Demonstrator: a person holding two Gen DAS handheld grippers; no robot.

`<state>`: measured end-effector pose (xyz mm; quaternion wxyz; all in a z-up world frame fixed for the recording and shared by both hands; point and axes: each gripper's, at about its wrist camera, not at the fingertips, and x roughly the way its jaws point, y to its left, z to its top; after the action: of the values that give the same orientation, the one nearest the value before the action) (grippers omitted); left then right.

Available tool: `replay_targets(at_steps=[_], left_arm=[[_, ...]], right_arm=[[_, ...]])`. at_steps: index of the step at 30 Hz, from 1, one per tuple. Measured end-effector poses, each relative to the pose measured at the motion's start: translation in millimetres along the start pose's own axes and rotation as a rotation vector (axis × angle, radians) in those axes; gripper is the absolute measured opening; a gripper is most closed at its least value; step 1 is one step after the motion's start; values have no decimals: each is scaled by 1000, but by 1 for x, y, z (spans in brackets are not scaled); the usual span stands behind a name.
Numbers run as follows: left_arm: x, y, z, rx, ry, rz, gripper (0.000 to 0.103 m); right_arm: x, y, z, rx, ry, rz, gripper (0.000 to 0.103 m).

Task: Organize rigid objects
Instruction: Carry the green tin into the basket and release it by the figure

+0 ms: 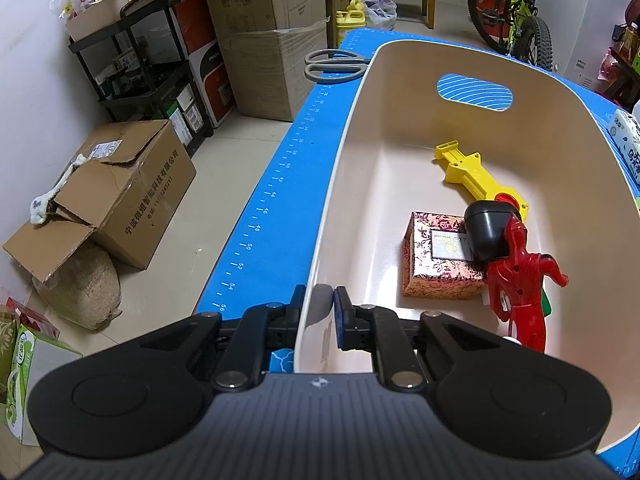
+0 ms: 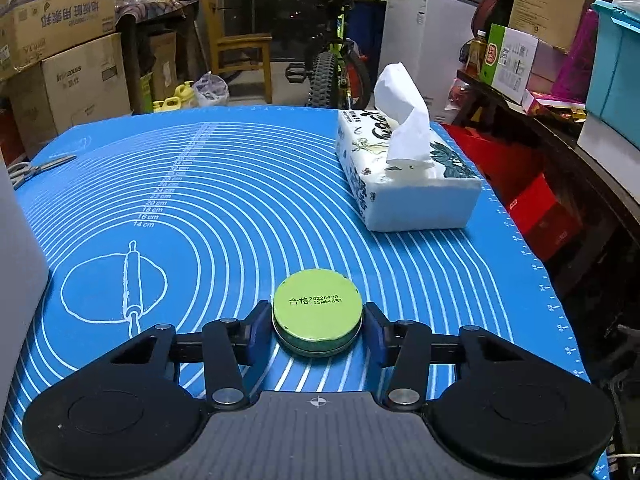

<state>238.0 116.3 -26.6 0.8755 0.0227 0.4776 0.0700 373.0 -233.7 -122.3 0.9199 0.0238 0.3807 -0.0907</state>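
My left gripper point(image 1: 320, 312) is shut on the near rim of a cream plastic bin point(image 1: 360, 184), one finger outside and one inside the wall. In the bin lie a yellow plastic tool point(image 1: 476, 180), a patterned red box point(image 1: 436, 264), a black cup-like object point(image 1: 488, 232) and a red toy figure point(image 1: 520, 280). My right gripper point(image 2: 318, 322) is closed around a round green tin point(image 2: 317, 312), with both pads against its sides. The tin sits on the blue mat point(image 2: 224, 216).
Grey scissors point(image 1: 336, 65) lie on the mat beyond the bin; they also show at the left edge of the right wrist view point(image 2: 32, 168). A tissue pack point(image 2: 404, 176) stands at the right back of the mat. Boxes, a shelf and a bicycle surround the table.
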Motion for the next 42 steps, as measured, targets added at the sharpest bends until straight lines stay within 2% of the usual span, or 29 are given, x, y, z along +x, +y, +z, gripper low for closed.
replay_targets(at_steps=[5,12,17,22,29,33,42], left_arm=[[0,0,0,-1,0,0,18],[-1,-2,0,-2,-3,7,18],[-2,-2,0,-2,-4,7,18],[-3,-1,0,-3,-4,3,18],[-2,1,0,-5,-6,-4,18],[-2,2,0,-5,-8,-6,18],[-2,3,0,-8,-9,-8,18]], right_arm=[[-21,0,10,3,-30,7,54],[-71,22,29,-26,-94,75,54],[-114,53,38,-66,-165,148,54],[-148,88,39,-111,-187,252,54],[-169,137,32,-189,-174,360,54],[-172,160,25,-242,-148,387,54],[-164,204,1,-396,-26,412,54]])
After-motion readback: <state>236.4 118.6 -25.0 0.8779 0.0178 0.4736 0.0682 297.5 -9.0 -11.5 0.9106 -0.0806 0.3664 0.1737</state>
